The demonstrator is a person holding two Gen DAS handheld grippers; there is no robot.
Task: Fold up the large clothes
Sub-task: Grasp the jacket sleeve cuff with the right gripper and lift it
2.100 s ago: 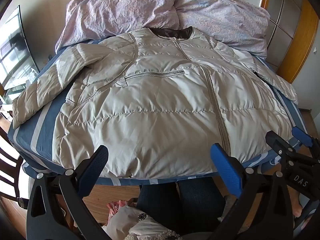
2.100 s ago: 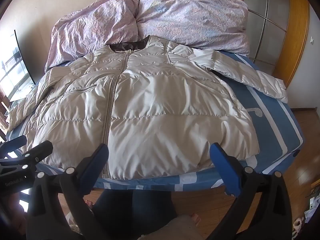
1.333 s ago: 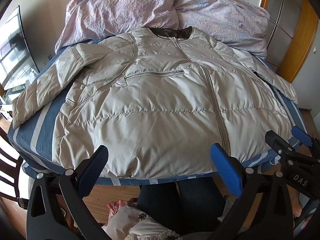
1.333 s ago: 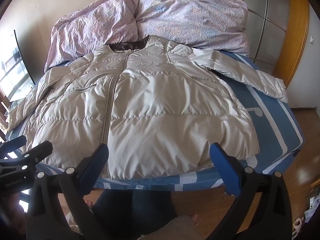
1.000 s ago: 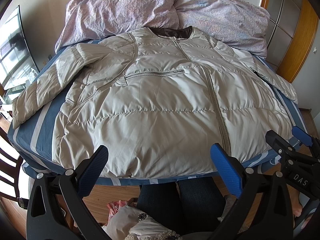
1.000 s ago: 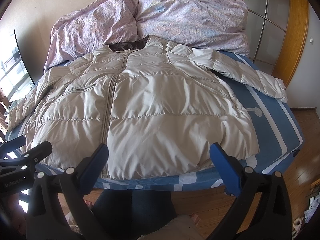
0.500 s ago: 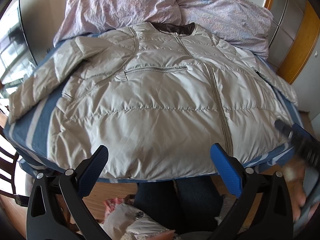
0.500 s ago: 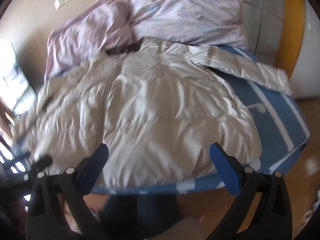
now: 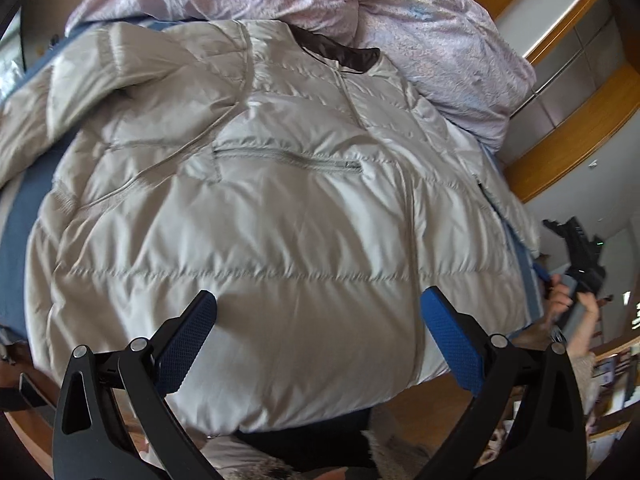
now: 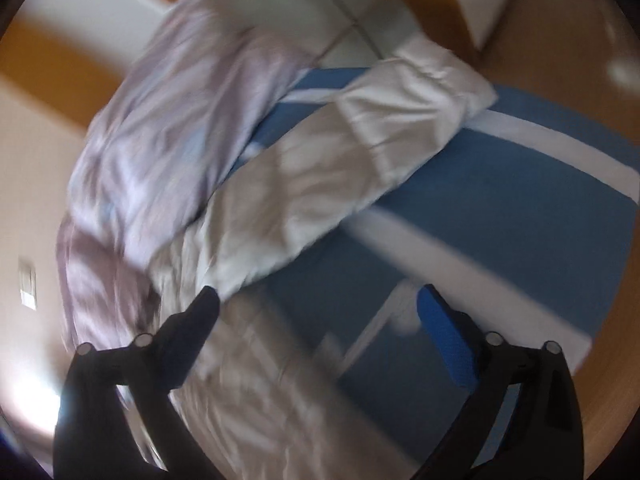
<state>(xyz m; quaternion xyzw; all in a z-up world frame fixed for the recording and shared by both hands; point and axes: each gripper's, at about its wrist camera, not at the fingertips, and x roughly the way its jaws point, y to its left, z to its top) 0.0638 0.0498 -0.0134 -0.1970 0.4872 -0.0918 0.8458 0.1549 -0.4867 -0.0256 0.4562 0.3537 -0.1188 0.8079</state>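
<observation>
A large beige puffer jacket lies front up, spread flat on the blue striped bed, collar toward the pillows. My left gripper is open and empty above the jacket's lower hem. My right gripper is open and empty, hovering over the bed beside the jacket's right sleeve, which stretches out over the blue sheet. The right wrist view is blurred. The right gripper also shows in the left wrist view, held at the bed's right edge.
Pink-lilac duvets are heaped at the head of the bed, also in the right wrist view. Wooden wardrobe frames stand to the right. Wooden floor lies past the bed's edge.
My right gripper has swung right and forward toward the jacket's right sleeve. My left gripper has moved forward over the hem and tilted. Both stay open.
</observation>
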